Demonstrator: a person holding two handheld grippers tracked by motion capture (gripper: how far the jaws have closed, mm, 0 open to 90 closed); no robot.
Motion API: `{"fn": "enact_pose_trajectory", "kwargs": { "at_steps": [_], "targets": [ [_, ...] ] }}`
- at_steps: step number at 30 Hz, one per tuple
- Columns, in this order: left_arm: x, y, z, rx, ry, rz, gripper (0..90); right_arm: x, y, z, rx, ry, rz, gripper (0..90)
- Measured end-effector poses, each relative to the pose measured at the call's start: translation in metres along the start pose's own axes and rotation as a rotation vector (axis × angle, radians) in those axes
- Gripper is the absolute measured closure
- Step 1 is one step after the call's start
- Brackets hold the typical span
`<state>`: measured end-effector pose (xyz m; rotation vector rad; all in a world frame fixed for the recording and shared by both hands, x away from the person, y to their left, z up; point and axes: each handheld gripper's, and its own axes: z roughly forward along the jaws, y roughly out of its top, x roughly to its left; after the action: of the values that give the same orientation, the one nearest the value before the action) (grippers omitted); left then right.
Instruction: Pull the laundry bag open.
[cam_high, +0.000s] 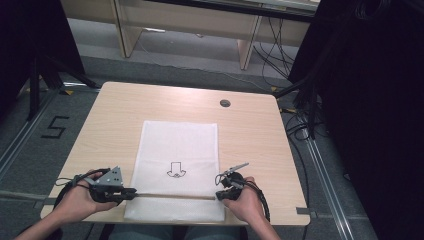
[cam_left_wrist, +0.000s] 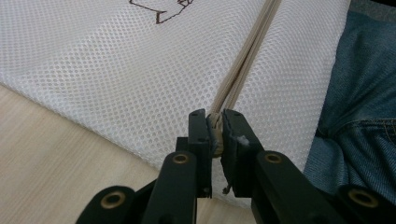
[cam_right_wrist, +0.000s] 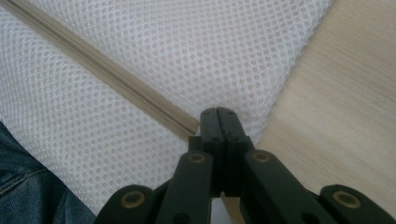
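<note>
Mesh bag (cam_high: 179, 150) lies flat near the front edge of the surface (cam_high: 250, 130), its long axis running from the front edge toward the back, with the printed arrow (cam_high: 176, 170) pointing back at you. The beige zipper (cam_high: 170, 195) crosses it the short way, parallel to the front edge, a little in from the bag's near end.

Your left hand-held gripper (cam_left_wrist: 215, 125) is clamped on the zipper's end at the bag's left side; the left gripper view shows beige material pinched between the jaws, probably the slider or pull, though I cannot tell which. Your right hand-held gripper (cam_right_wrist: 218, 116) sits at the zipper's opposite end, at the bag's right side, its jaws pressed together, seemingly nipping the tape end or the mesh there; exactly what it holds is hidden.

Holding both ends likely keeps the zipper line taut and straight, so one end anchors the bag while the other can travel along it.
</note>
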<state>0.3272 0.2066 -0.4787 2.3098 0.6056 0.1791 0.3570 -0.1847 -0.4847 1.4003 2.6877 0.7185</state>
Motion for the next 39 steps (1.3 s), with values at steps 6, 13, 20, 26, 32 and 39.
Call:
{"fn": "enact_pose_trajectory", "kwargs": {
  "at_steps": [6, 13, 20, 26, 32, 39],
  "targets": [
    [0.0, -0.001, 0.0, 0.001, 0.008, -0.008, 82.1, 0.0, 0.0, 0.0, -0.001, 0.004, 0.0, 90.0],
    [0.003, -0.006, -0.003, 0.002, 0.016, -0.037, 82.0, 0.0, 0.0, 0.0, 0.0, 0.002, -0.002, 90.0],
    [0.009, -0.011, -0.007, 0.051, 0.043, -0.027, 82.1, 0.0, 0.0, 0.0, -0.001, 0.003, 0.001, 90.0],
    [0.011, -0.015, -0.008, 0.077, 0.038, -0.044, 82.0, 0.0, 0.0, 0.0, -0.002, 0.003, 0.001, 90.0],
    [0.012, -0.018, -0.005, 0.105, 0.029, -0.069, 82.0, -0.001, 0.0, 0.0, -0.004, 0.005, 0.004, 90.0],
    [0.012, -0.019, -0.004, 0.148, 0.06, -0.037, 82.0, -0.001, 0.0, 0.0, -0.004, 0.006, 0.003, 90.0]
  ]
}}
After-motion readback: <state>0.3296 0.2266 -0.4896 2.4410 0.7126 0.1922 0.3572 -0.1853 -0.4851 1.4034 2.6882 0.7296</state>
